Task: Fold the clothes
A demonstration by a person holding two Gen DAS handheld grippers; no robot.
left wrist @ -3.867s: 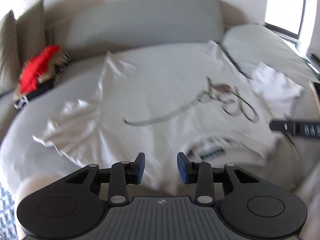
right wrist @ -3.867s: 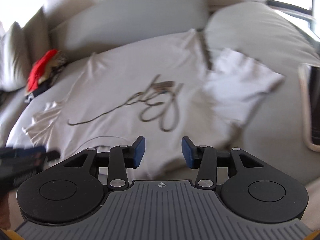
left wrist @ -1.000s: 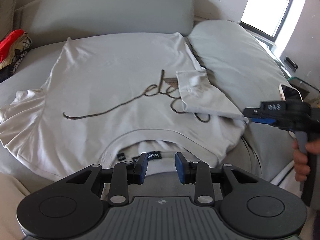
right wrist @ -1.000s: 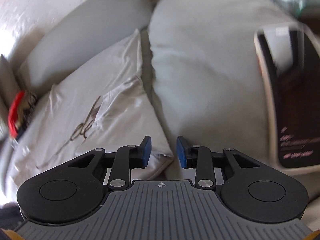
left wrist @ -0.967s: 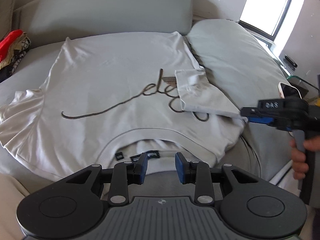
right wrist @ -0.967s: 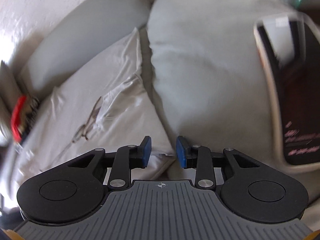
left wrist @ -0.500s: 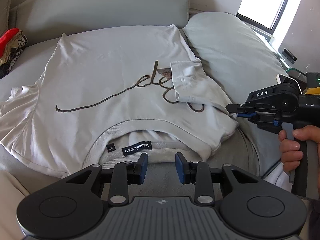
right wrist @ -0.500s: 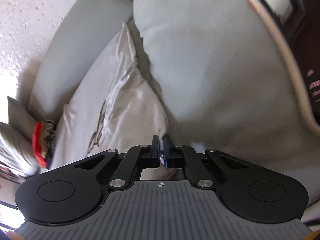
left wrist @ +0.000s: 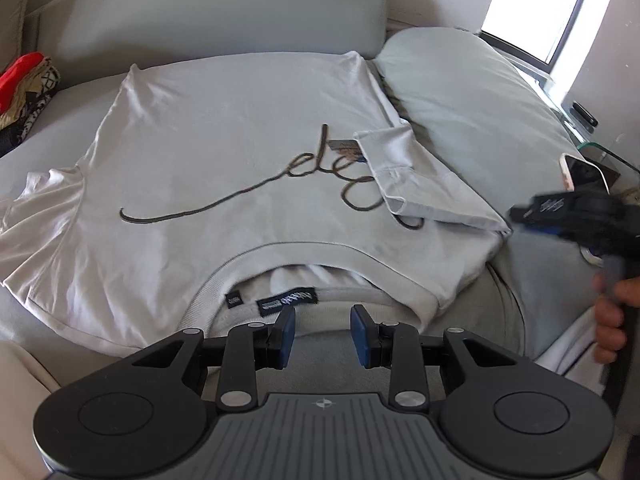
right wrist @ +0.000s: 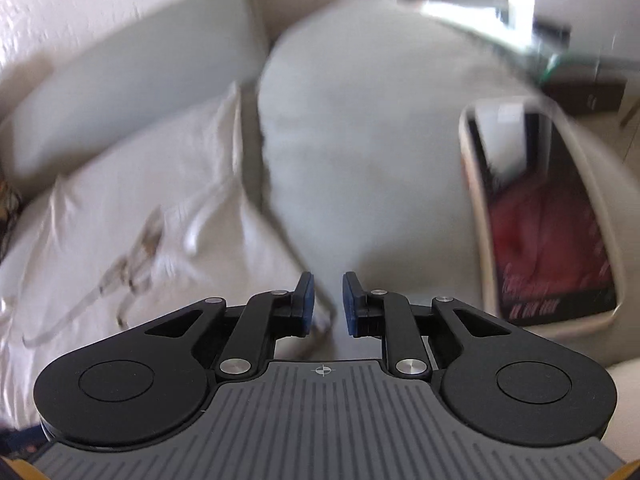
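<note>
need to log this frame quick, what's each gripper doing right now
Left gripper: open, holding nothing, at the t-shirt collar.
Right gripper: open, holding nothing, by the folded sleeve.

A pale grey T-shirt (left wrist: 224,168) lies spread flat on the sofa (left wrist: 224,12) seat, neck opening toward the front edge, one sleeve (left wrist: 416,176) folded over the chest lettering. The left gripper (left wrist: 322,330) hovers at the collar with its jaws apart, gripping nothing. At the seat's right edge, the right gripper (left wrist: 516,213), blurred, sits just beside the folded shoulder.
</note>
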